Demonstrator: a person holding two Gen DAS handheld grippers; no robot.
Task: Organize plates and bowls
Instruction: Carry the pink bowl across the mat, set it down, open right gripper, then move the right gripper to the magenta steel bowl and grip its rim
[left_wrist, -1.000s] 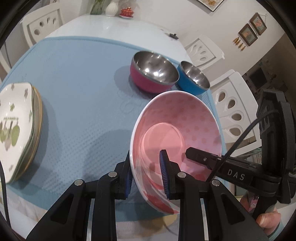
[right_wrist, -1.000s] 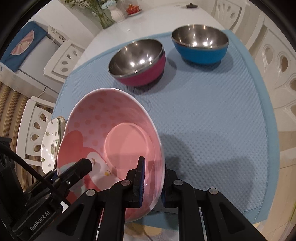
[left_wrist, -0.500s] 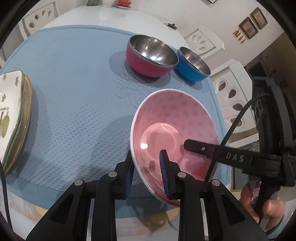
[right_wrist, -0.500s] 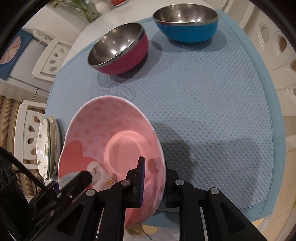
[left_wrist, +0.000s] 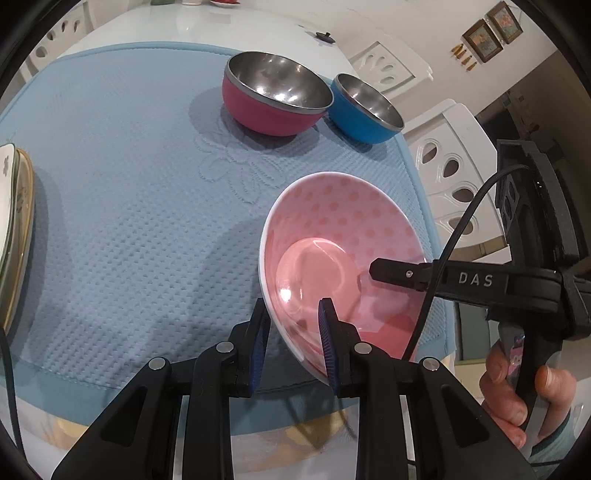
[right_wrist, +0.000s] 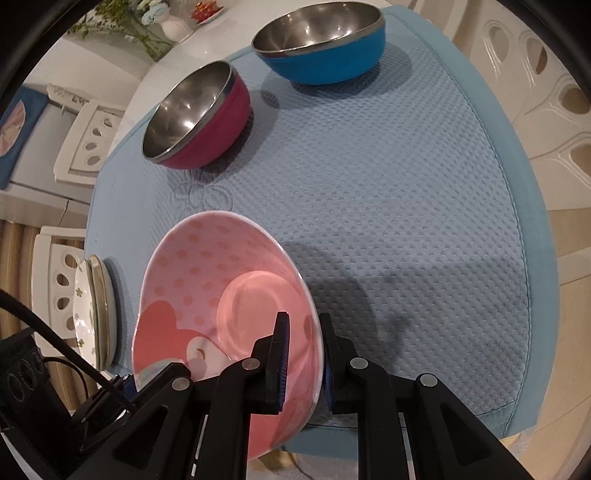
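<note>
A pink polka-dot bowl (left_wrist: 343, 236) (right_wrist: 221, 280) hangs tilted over the near edge of the blue mat, held from two sides. My left gripper (left_wrist: 293, 328) is shut on its near-left rim, one pad inside, one outside. My right gripper (right_wrist: 303, 350) is shut on the opposite rim; its black finger (left_wrist: 399, 275) reaches into the bowl from the right in the left wrist view. A red steel-lined bowl (left_wrist: 275, 98) (right_wrist: 195, 118) and a blue one (left_wrist: 364, 109) (right_wrist: 321, 44) stand at the mat's far side. A stack of white flower-print plates (left_wrist: 14, 221) (right_wrist: 92, 306) lies at the left.
The blue textured mat (left_wrist: 122, 184) (right_wrist: 406, 192) covers a white table (left_wrist: 184, 26). White chairs (left_wrist: 454, 192) (right_wrist: 85, 144) stand around it. A hand (left_wrist: 517, 387) grips the right tool's handle. A vase with flowers (right_wrist: 162, 22) sits at the table's far end.
Both grippers have carried the pink bowl lower and toward the mat's near edge. The bowl now tilts less steeply. Both grips are unchanged.
</note>
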